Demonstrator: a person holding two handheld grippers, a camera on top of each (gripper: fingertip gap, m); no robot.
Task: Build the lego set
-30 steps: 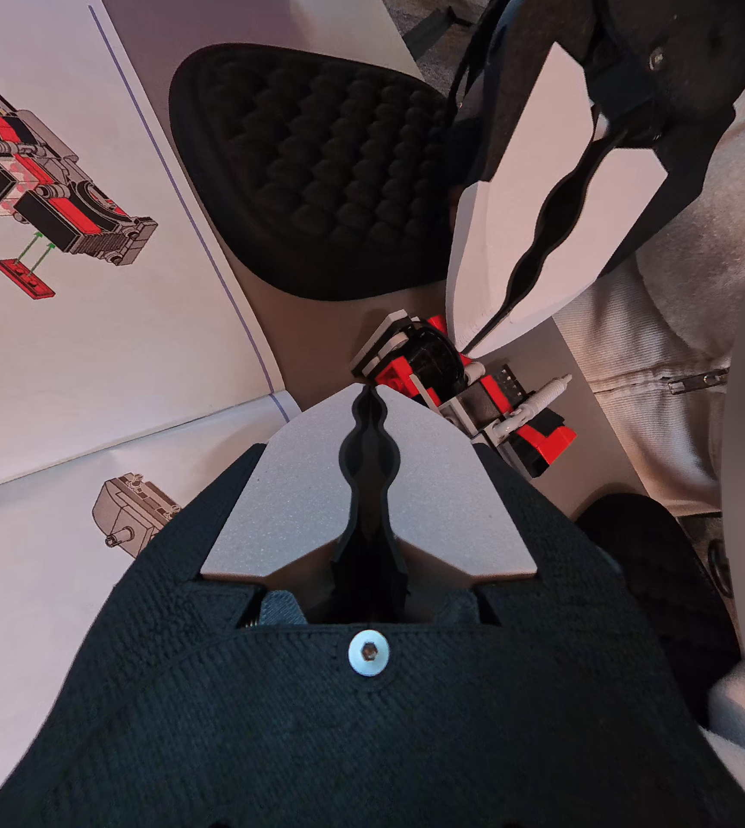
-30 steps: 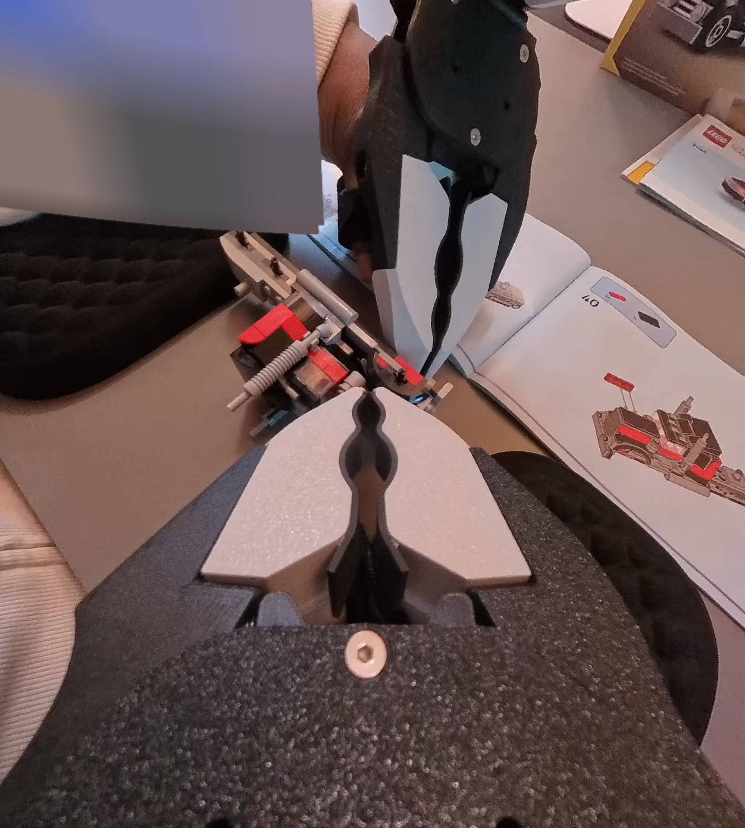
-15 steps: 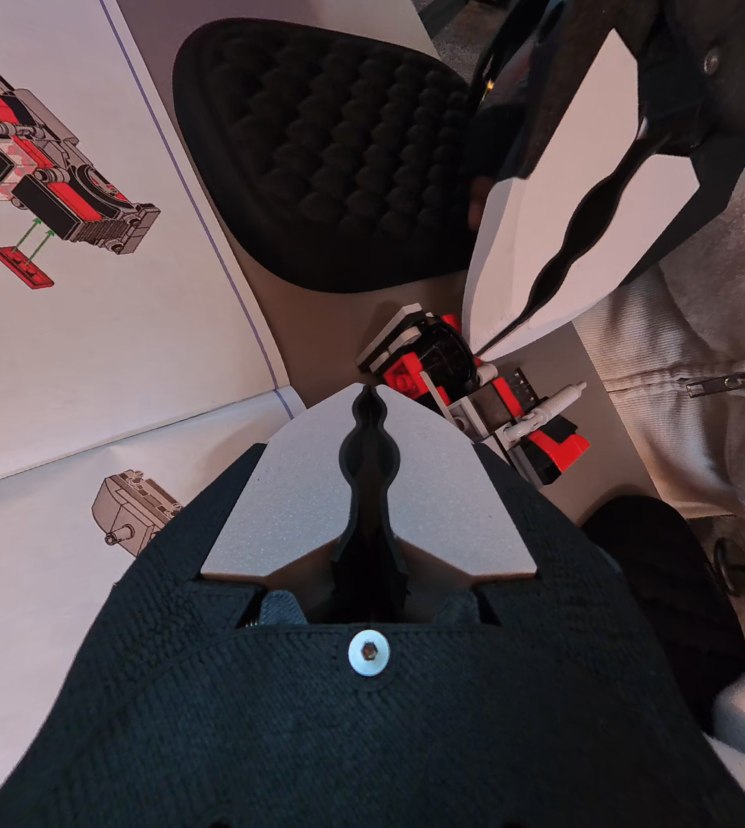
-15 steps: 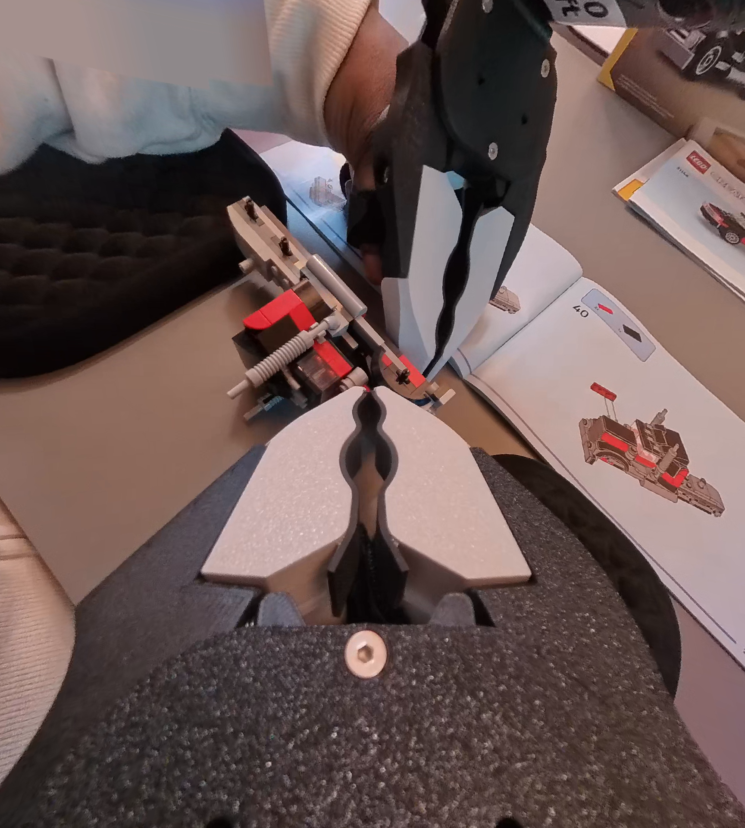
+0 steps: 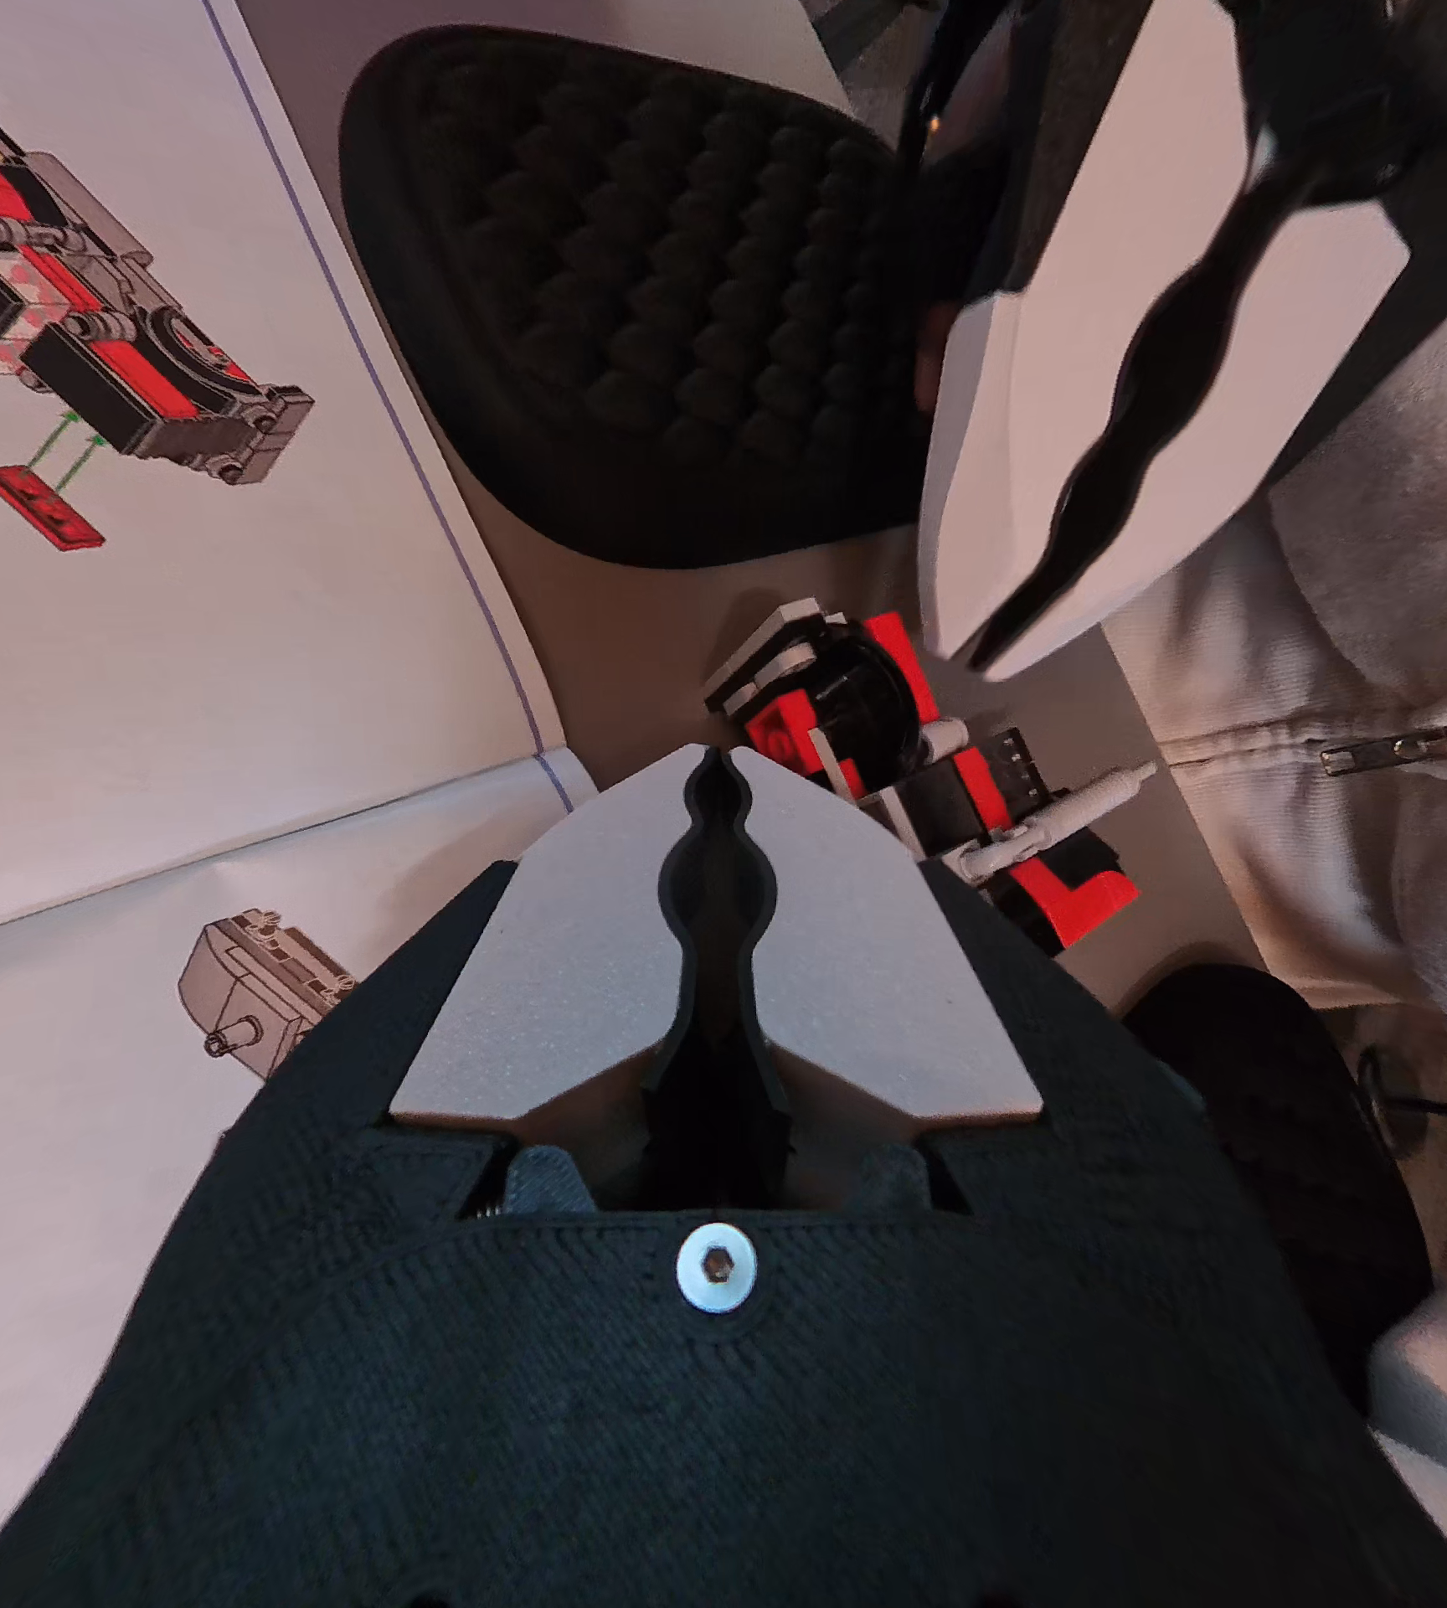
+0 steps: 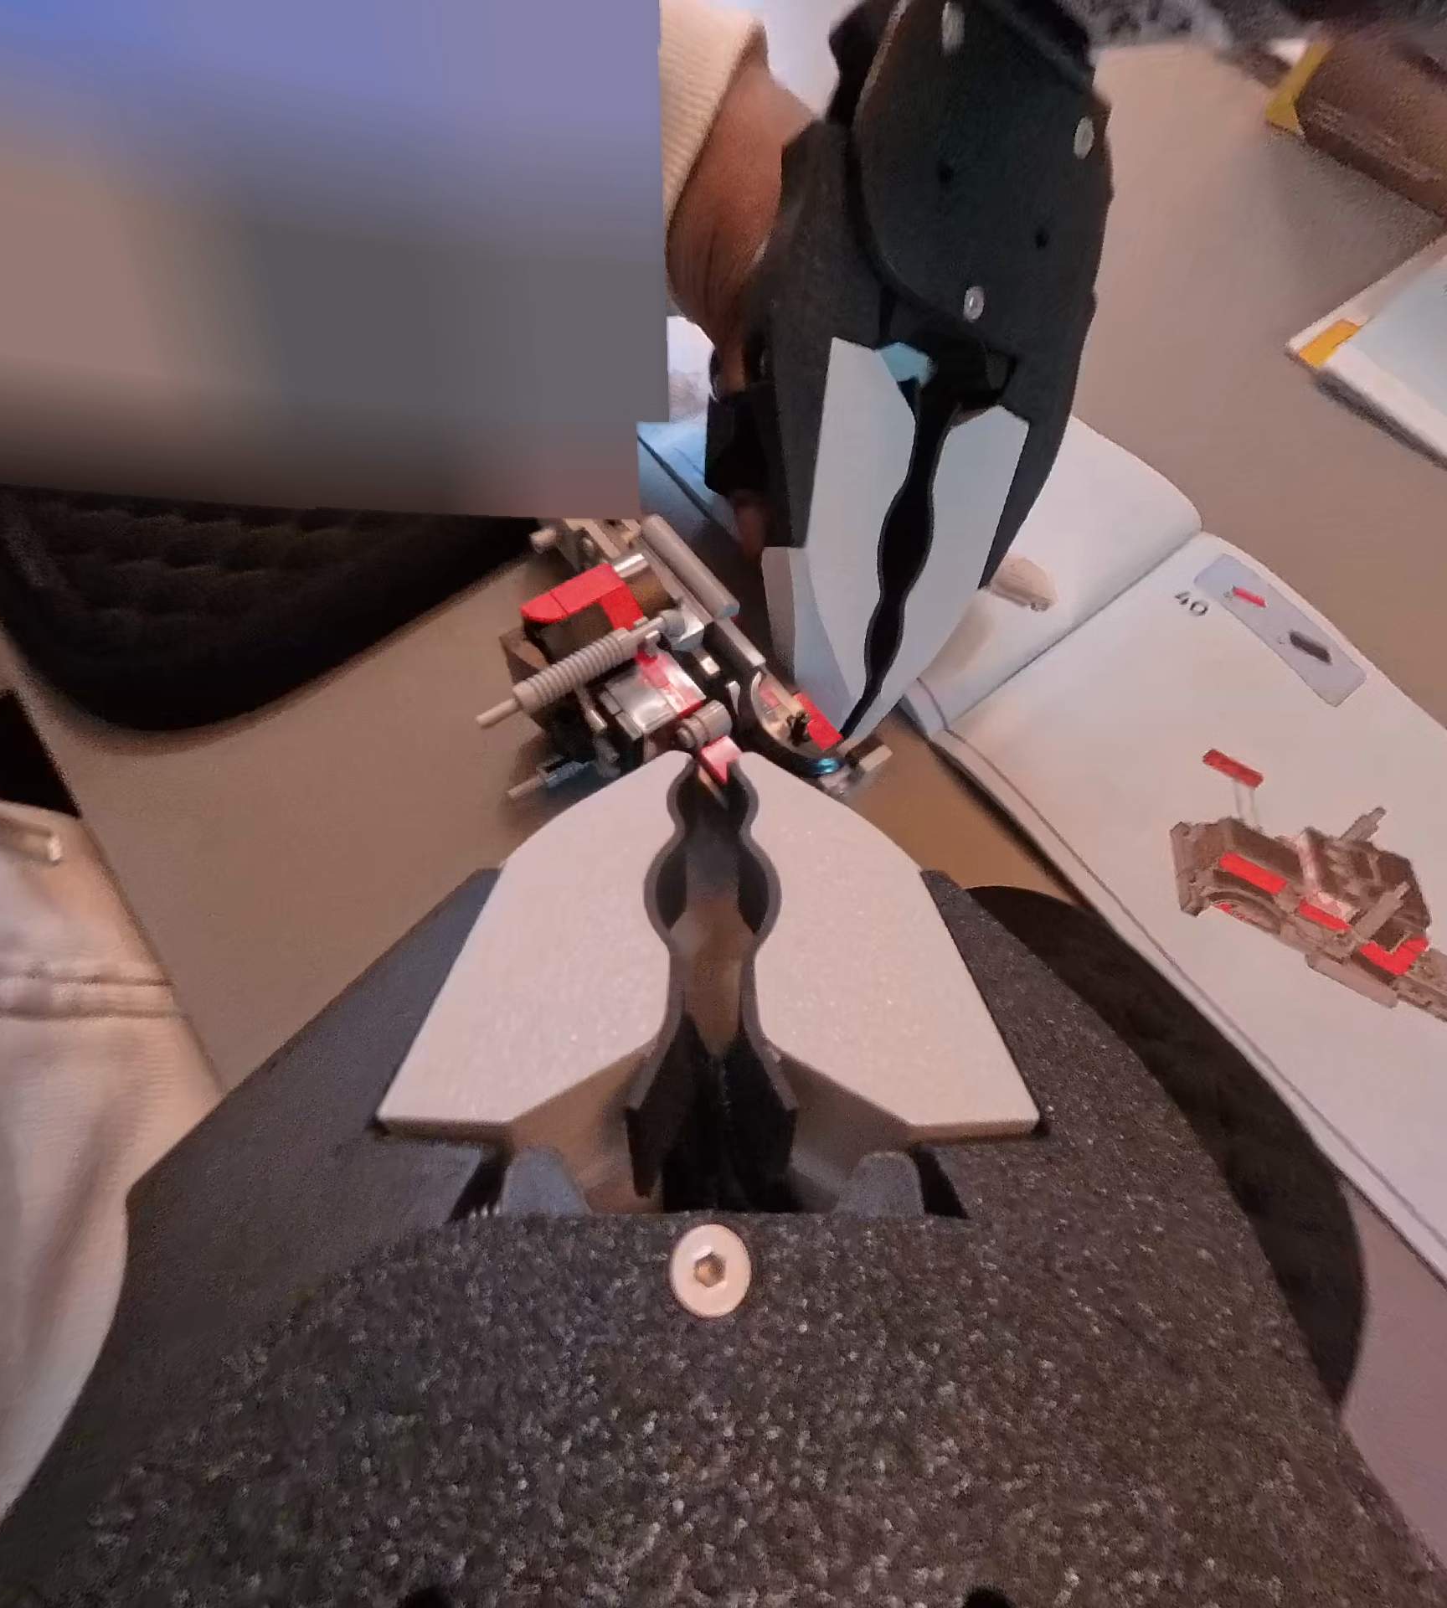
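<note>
Lying on the tan table (image 6: pixel 285 835), the half-built lego truck (image 6: pixel 633 670) sits between the two grippers, a red, black and grey build with a pale grey spring-like rod poking out of its side. Just to its right is the open instruction booklet (image 6: pixel 1225 870), its pages showing drawings of the same truck. A black dimpled foam pad (image 5: pixel 659 287) lies on the far side of the model in the left wrist view, touching nothing that I can see.

In the right wrist view, the right gripper (image 6: pixel 713 770) has its pale fingers nearly together and pinches a small red piece (image 6: pixel 718 759) at the very tips, right against the near edge of the truck. The left gripper (image 6: pixel 864 722) comes down from above in that same view, its fingers pressed together with only a wavy dark seam between them, and its tip rests on a red part at the truck's right end (whether it actually pinches anything there I cannot tell).

From its own camera the left gripper (image 5: pixel 718 755) shows the same pressed-together fingers, with the truck (image 5: pixel 920 766) just beyond and to the right. A light sleeve (image 6: pixel 33 1001) fills the left edge. More booklets (image 6: pixel 1433 348) lie far right.
</note>
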